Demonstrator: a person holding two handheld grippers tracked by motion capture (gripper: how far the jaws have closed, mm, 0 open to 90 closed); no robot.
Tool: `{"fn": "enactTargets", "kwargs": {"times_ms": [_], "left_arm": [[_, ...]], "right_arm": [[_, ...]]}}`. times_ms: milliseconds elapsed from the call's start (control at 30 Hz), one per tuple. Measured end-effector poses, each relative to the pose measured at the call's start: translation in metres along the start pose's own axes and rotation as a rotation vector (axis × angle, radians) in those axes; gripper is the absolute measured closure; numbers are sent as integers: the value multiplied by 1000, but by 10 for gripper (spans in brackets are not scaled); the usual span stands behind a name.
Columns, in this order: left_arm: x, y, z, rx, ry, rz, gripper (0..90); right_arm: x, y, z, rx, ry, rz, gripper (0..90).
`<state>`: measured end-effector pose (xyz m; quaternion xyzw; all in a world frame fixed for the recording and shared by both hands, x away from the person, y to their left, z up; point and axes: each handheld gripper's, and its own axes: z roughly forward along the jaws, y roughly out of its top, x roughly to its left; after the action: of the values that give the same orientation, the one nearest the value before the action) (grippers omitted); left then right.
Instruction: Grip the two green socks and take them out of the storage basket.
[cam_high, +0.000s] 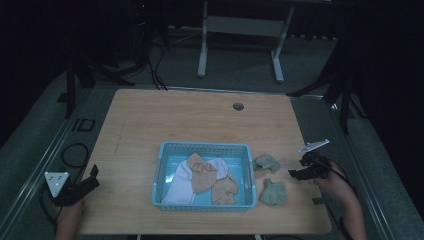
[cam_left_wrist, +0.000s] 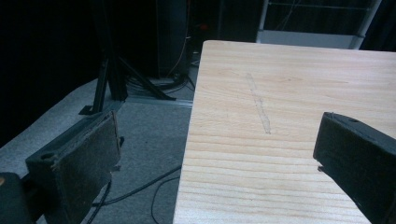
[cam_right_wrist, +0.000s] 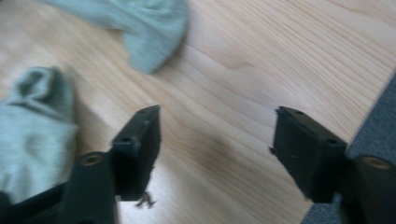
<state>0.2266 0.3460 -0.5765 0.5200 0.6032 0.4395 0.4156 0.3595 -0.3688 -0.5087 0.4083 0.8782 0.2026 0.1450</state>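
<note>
A blue plastic basket (cam_high: 162, 150) sits at the middle front of the wooden table (cam_high: 190, 117) and holds pink and peach cloth pieces (cam_high: 200, 172). Two grey-green socks lie just right of it, one (cam_high: 266, 162) beside the basket's far corner, the other (cam_high: 273, 192) nearer the front edge. My right gripper (cam_high: 294, 174) hovers open to the right of both socks, empty. In the right gripper view one sock (cam_right_wrist: 154, 28) lies ahead and another (cam_right_wrist: 32, 126) sits left of the right gripper (cam_right_wrist: 215, 116). My left gripper (cam_high: 92, 176) is open at the table's left front edge, empty (cam_left_wrist: 217, 126).
The left jaw of the left gripper hangs over the grey floor (cam_left_wrist: 144, 140) with cables, its right jaw over the table top. A cable hole (cam_high: 238, 106) marks the table's far side. Dark stands and a white desk frame (cam_high: 240, 30) are beyond.
</note>
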Motion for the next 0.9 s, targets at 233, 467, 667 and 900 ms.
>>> {"fn": "enactTargets", "kwargs": {"times_ms": [233, 467, 667, 900], "left_arm": [[0, 0, 0, -2, 0, -2, 7], [0, 0, 0, -3, -2, -1, 7], [0, 0, 0, -3, -2, -1, 7], [0, 0, 0, -3, -3, -3, 7]], "right_arm": [[-5, -20, 0, -108, -42, 107, 116], [-8, -43, -3, -273, -147, 266, 106], [-3, -63, 2, -366, -237, 396, 106], [8, -80, 9, -458, -325, 456, 106]]}}
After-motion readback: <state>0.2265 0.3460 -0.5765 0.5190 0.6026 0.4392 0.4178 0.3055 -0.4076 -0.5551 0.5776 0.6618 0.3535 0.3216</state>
